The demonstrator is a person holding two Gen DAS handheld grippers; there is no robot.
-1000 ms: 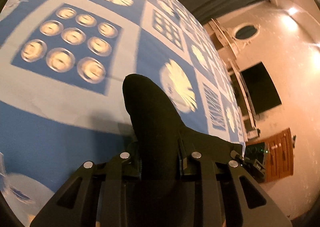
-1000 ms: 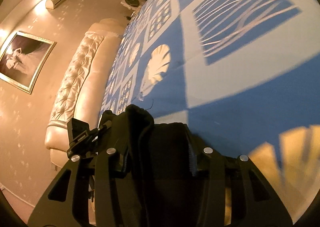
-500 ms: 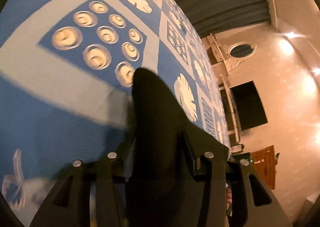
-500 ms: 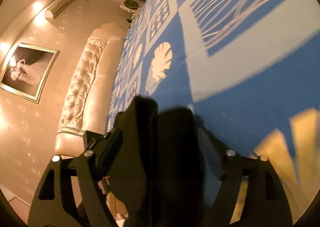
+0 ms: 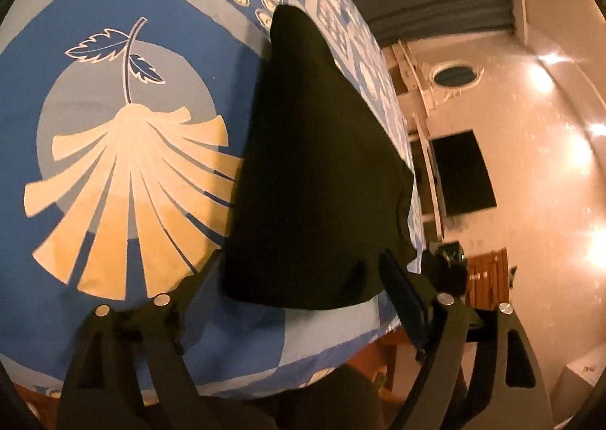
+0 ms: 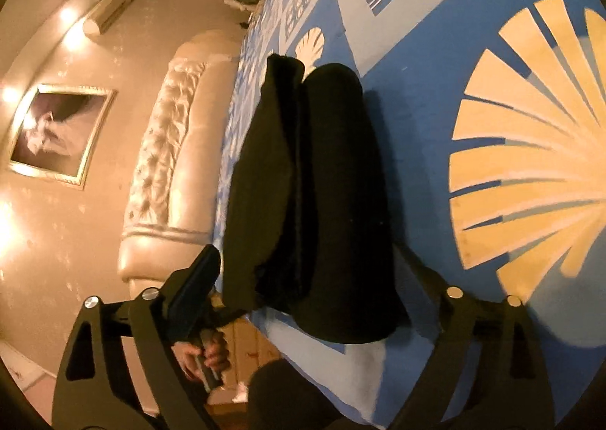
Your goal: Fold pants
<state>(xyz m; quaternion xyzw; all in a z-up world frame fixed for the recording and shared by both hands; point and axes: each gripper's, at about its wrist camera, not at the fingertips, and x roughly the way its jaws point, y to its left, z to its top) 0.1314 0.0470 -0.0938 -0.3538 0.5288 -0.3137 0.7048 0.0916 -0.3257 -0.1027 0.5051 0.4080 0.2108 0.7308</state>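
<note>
The black pants (image 5: 318, 172) lie folded in layers on the blue patterned bedspread (image 5: 113, 119), near the bed's near edge. My left gripper (image 5: 291, 278) is open, its jaws spread wide on either side of the pants' near end, not holding them. In the right wrist view the pants (image 6: 314, 203) show stacked folds with a thick edge on the left. My right gripper (image 6: 314, 286) is open too, its jaws wide apart around the near end of the pants.
The bed's near edge (image 5: 322, 362) runs just below the pants. A tufted cream headboard (image 6: 166, 150) stands to the left in the right wrist view. A dark screen (image 5: 462, 172) hangs on the wall beyond the bed.
Both grippers were shut on the pants; they have opened and let go. The pants now lie on the bedspread, and both grippers have drawn back toward the bed's near edge.
</note>
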